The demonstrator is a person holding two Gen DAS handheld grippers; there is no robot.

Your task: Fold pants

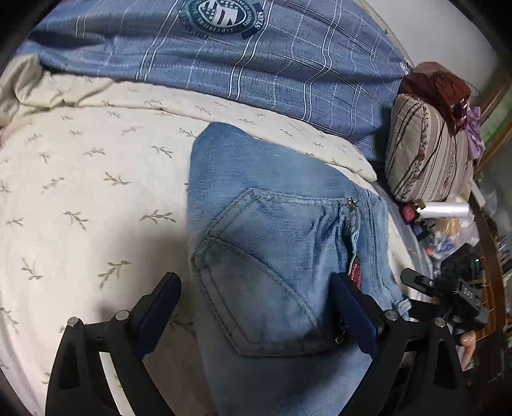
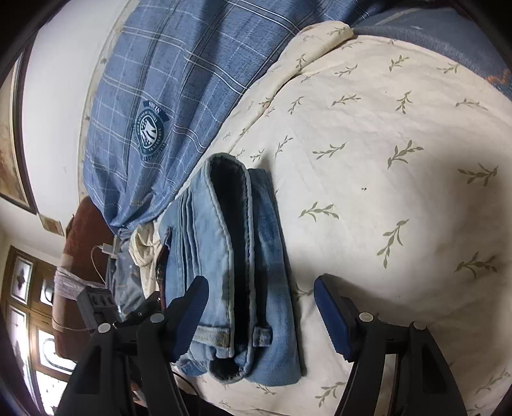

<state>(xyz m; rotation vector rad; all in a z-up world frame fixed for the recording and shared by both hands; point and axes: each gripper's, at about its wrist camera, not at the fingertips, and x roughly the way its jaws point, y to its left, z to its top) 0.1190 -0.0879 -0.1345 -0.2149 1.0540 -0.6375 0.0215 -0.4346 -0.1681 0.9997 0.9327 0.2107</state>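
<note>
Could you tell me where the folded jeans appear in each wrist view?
Left wrist: folded jeans at lower centre, back pocket up.
Right wrist: folded jeans at lower centre-left, open waistband facing the camera.
Shared landmark: crest on the blue plaid quilt.

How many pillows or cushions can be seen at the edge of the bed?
1: a striped, flower-patterned cushion beyond the folded jeans, on the right of the left wrist view, with dark red cloth piled on top. Others may be hidden under the blue plaid quilt.
</note>
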